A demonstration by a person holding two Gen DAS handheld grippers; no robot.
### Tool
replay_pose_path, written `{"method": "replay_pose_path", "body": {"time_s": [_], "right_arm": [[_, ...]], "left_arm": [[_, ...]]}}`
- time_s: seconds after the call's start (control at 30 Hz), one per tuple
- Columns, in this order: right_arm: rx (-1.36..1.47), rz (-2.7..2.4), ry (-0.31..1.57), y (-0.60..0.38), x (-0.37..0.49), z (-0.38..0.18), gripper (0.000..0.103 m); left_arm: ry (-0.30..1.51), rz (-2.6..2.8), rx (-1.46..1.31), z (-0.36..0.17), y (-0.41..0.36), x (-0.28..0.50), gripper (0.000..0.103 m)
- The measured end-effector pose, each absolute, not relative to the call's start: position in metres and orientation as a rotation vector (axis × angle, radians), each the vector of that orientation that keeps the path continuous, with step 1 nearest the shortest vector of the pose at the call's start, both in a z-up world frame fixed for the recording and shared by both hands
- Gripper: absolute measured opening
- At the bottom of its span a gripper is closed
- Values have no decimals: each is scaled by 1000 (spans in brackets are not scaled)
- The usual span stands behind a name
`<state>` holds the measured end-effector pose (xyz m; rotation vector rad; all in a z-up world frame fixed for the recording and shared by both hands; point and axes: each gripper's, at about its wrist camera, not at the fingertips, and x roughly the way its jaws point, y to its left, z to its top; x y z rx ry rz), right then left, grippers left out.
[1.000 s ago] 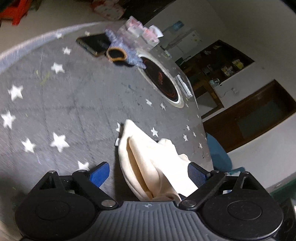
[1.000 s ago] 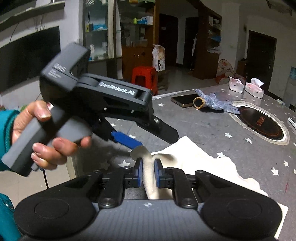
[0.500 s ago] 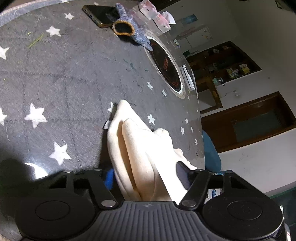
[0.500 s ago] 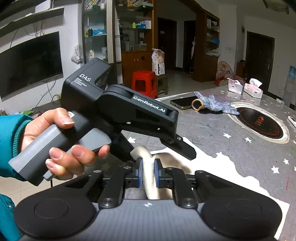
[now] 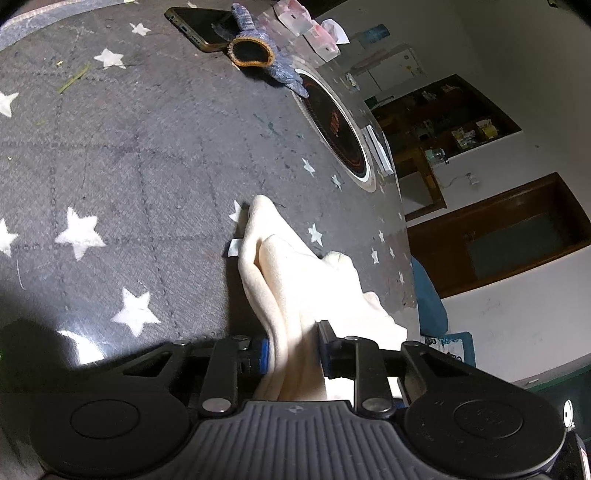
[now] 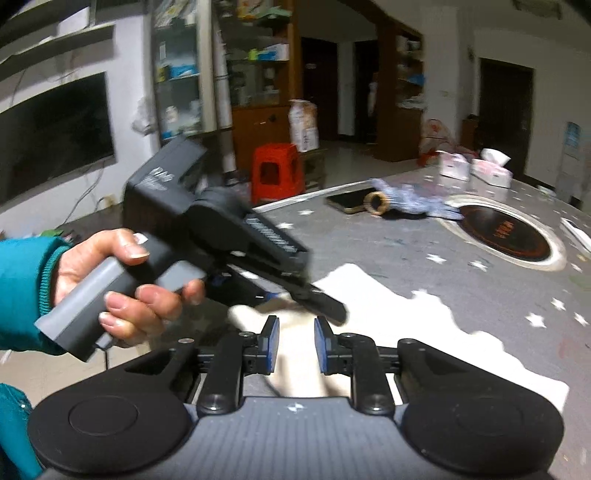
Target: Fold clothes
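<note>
We have the cream garment [image 5: 295, 280] bunched in soft ridges on the table [image 5: 122, 147], short of the round black hob inset, so folding looks barely begun. Our left hand-held gripper [image 5: 291, 350] has just been closing and now pinches a thick fold of the plush cloth. Our right hand-held gripper [image 6: 295, 341] has just been opening; its blue pads [image 6: 272, 343] stand apart around the blurred cloth, seemingly released. Flattening and creasing remain.

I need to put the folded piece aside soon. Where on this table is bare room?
Free: the starred grey tablecloth between the cream garment and the phone. Crowded: the far end, with the phone, knitted glove, tissue packs and round cooktop.
</note>
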<state>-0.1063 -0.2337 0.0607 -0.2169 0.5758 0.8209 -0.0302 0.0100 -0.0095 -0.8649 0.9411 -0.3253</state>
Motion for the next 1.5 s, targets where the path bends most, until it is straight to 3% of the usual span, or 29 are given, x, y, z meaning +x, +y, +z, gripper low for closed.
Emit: {"method": "replay_pose_path", "body": {"time_s": [0.23,0.47,0.9,0.97,1.1,1.5], "right_arm": [[-104,565,617,-299,-89,49,21],[6,343,647,-362,-70,35,32],[194,296,691,-391,-45,6,33],[199,303,689,-388,-45,6,32],[204,319,678,-382,-47,9,13],[216,284,544,-395,-70,46,10]], "left_arm": [[928,-325,-790,-4,3,-31,26],[921,-320,-720,1,-4,-30,26],[905,-308,-608,8,-14,-29,26],[903,-305,-588,9,-16,-28,26],[905,-299,-549,12,-19,-26,26],[845,-389,-380,49,-58,-8,17]]}}
